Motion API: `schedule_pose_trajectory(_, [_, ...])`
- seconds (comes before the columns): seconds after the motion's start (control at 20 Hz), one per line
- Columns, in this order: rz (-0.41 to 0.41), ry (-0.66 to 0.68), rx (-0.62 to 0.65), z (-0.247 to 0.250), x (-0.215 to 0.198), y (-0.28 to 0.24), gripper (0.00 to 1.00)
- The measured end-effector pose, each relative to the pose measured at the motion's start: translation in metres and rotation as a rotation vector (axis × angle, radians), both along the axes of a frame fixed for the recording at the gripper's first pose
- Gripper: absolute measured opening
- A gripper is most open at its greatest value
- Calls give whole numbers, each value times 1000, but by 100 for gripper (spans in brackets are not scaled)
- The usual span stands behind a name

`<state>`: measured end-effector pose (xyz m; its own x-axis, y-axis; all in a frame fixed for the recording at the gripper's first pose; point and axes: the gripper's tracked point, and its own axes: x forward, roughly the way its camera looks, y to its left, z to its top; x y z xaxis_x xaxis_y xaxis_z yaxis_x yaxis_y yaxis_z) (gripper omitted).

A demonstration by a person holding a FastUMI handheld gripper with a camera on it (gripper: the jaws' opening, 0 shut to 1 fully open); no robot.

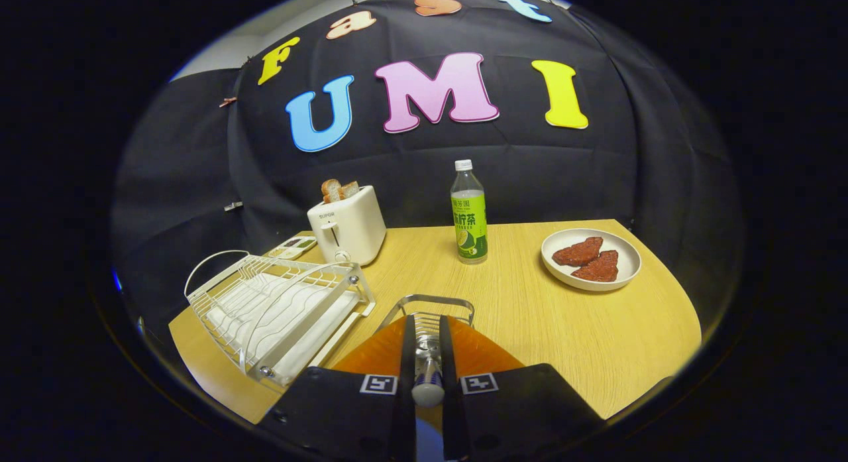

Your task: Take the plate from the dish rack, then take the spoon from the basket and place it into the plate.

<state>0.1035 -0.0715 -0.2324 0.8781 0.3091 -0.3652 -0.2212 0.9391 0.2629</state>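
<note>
1. Since the fingers sit nearly pressed together w/ a shiny metal handle caught in the narrow gap, the gripper [427, 356] reads as pinching the spoon [428, 369]; its rounded end pokes back toward the camera, below the fingertips.
2. Spoon stands roughly along the fingers' line, prob. so it can lift straight up out of the wire basket [430, 308], whose rim arcs just ahead of the fingertips.
3. Orange plate [371, 352] lies flat under & to both sides of the fingers, touching or just beside the basket — close by, so the carry is short. Can't tell if the spoon is already clear of the basket.
4. White wire dish rack [275, 313] is left of the fingers, no plate in its slots → judged: plate step done, spoon step in hand.
5. Well beyond: white toaster [348, 227] w/ bread, green-label tea bottle [469, 213], and a white dish w/ two reddish slices [591, 258], all on the wooden table [596, 336], out of the way.
</note>
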Motion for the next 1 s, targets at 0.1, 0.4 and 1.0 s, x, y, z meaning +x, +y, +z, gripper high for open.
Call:
schedule_pose_trajectory(0.1, [11, -9, 6, 14, -3, -3, 20])
schedule_pose_trajectory(0.4, [57, -60, 34, 78, -26, -15, 20])
schedule_pose_trajectory(1.0, [243, 1, 75, 65, -113, 12, 19])
